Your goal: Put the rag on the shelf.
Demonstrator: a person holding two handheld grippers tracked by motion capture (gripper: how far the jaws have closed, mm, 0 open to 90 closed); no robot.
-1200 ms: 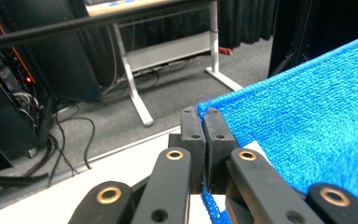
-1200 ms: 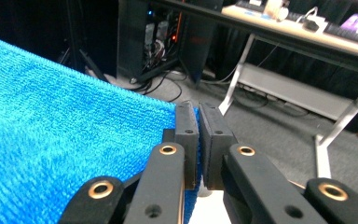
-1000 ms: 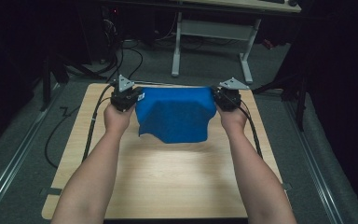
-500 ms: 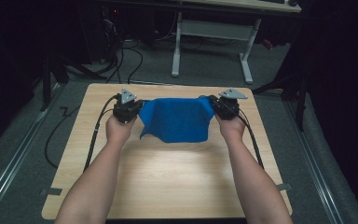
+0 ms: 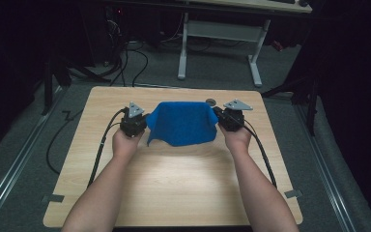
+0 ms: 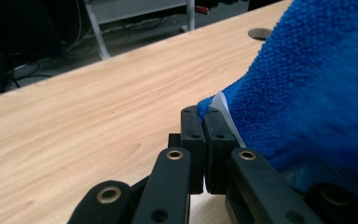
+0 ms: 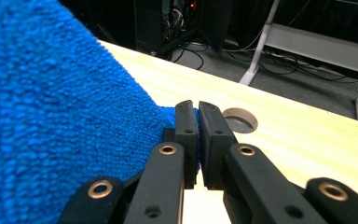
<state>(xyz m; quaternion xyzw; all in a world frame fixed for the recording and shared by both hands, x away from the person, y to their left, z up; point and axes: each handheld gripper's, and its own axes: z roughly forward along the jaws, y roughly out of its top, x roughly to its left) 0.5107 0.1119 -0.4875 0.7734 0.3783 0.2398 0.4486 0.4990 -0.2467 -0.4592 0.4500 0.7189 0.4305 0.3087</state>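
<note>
My left gripper [image 5: 142, 119] clamps the left corner of the blue cloth [image 5: 182, 123]; my right gripper [image 5: 221, 116] clamps its right corner. The cloth hangs stretched between them at centre frame, its lower edge sagging onto the wooden table [image 5: 174, 188].

A pale wood table [image 5: 174, 193] stood on grey floor [image 5: 9, 159] in a dark room. Beyond its far edge stood a white-legged desk [image 5: 222, 34] and loose cables [image 5: 140, 53].
</note>
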